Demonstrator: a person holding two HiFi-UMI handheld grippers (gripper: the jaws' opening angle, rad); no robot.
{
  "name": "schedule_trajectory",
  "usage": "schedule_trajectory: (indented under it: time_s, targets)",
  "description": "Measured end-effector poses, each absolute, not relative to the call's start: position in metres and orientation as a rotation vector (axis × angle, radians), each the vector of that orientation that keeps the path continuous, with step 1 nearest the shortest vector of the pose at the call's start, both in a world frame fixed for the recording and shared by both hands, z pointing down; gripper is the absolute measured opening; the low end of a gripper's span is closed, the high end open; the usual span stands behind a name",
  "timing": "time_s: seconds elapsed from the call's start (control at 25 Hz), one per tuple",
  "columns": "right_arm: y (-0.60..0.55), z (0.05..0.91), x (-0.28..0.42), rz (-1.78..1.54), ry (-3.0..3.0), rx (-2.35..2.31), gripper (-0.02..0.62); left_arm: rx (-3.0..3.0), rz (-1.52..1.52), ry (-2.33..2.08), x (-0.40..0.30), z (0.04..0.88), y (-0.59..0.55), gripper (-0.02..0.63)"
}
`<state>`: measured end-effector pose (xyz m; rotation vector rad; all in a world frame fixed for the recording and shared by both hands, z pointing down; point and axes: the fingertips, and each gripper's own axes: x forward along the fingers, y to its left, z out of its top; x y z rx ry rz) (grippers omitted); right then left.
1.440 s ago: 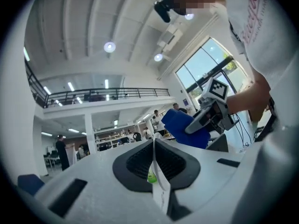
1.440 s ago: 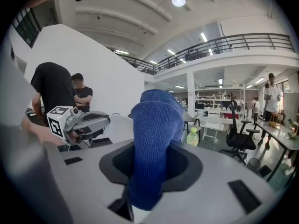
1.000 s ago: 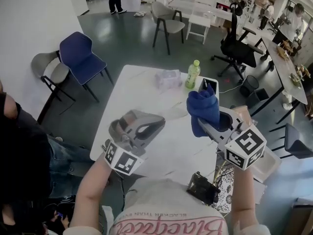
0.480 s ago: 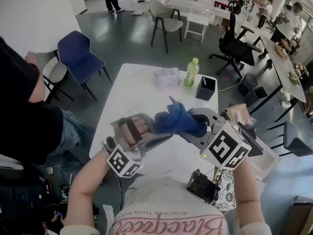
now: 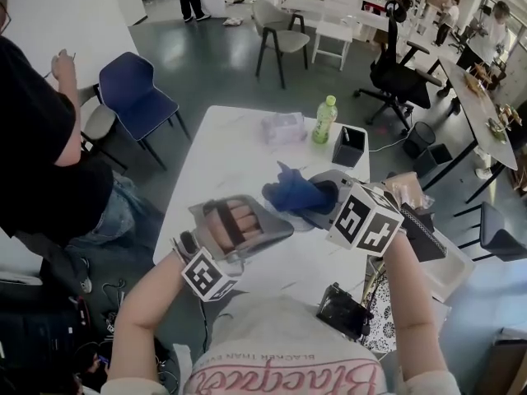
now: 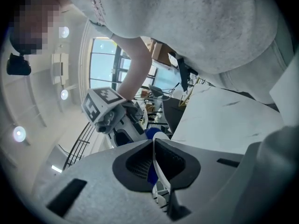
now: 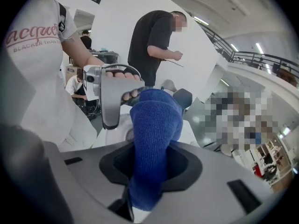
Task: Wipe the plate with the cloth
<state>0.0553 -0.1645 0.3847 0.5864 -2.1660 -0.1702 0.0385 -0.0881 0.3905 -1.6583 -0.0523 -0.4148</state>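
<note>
Over the white table [image 5: 222, 151], near centre, the left gripper [image 5: 278, 226] is closed narrow on the thin rim of the white plate [image 6: 160, 172], and the right gripper [image 5: 319, 201], just right of it, clamps the blue cloth [image 5: 295, 194] beside that plate.

Setting: open-plan office or lab workspace. Grey floor [image 5: 214, 64]. Long desks [image 5: 482, 105] down the right side, loaded with gear. A black swivel chair [image 5: 399, 76], blue chair [image 5: 132, 89] and grey chair [image 5: 276, 31] stand around a white table [image 5: 222, 151]. Gallery railing [image 7: 261, 59] and strip lights [image 7: 201, 20] overhead.
</note>
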Motion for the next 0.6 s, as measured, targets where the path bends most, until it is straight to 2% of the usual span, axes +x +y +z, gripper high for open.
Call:
schedule_trajectory:
  time_s: [0.6]
  targets:
    - [-0.214, 0.471, 0.086, -0.076, -2.032, 0.620, 0.117, -1.670, -0.421, -0.096, 0.037, 0.395, -0.084, 0.014]
